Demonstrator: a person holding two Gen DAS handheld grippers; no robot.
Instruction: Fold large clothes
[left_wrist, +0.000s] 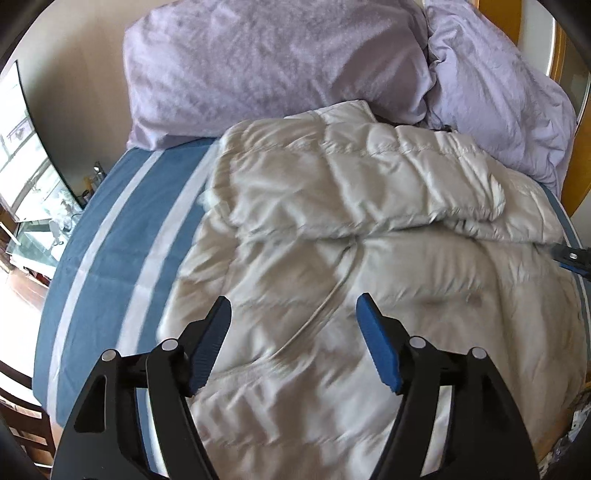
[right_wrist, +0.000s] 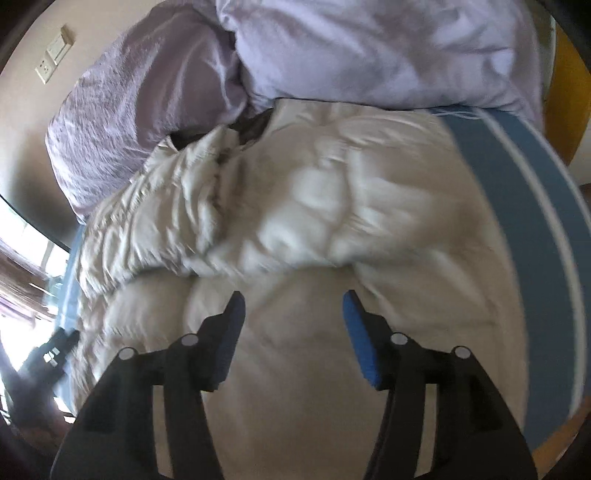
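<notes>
A cream quilted down jacket (left_wrist: 332, 229) lies spread on the bed, its sleeve (left_wrist: 388, 173) folded across the upper body. In the left wrist view my left gripper (left_wrist: 294, 308) hovers open above the jacket's lower half, nothing between its blue pads. At the right edge of that view the tip of the right gripper (left_wrist: 570, 257) shows beside the jacket. In the right wrist view my right gripper (right_wrist: 292, 304) stands open over the jacket (right_wrist: 295, 229), holding nothing. The left gripper (right_wrist: 48, 356) appears dark and blurred at the lower left, past the jacket's edge.
The bed carries a blue sheet with white stripes (left_wrist: 122, 240), also seen in the right wrist view as the striped sheet (right_wrist: 535, 229). Lilac pillows (left_wrist: 258, 62) and a lilac duvet (left_wrist: 491, 96) pile at the head. A window (left_wrist: 26, 158) is left; a wall socket (right_wrist: 46, 70) is on the wall.
</notes>
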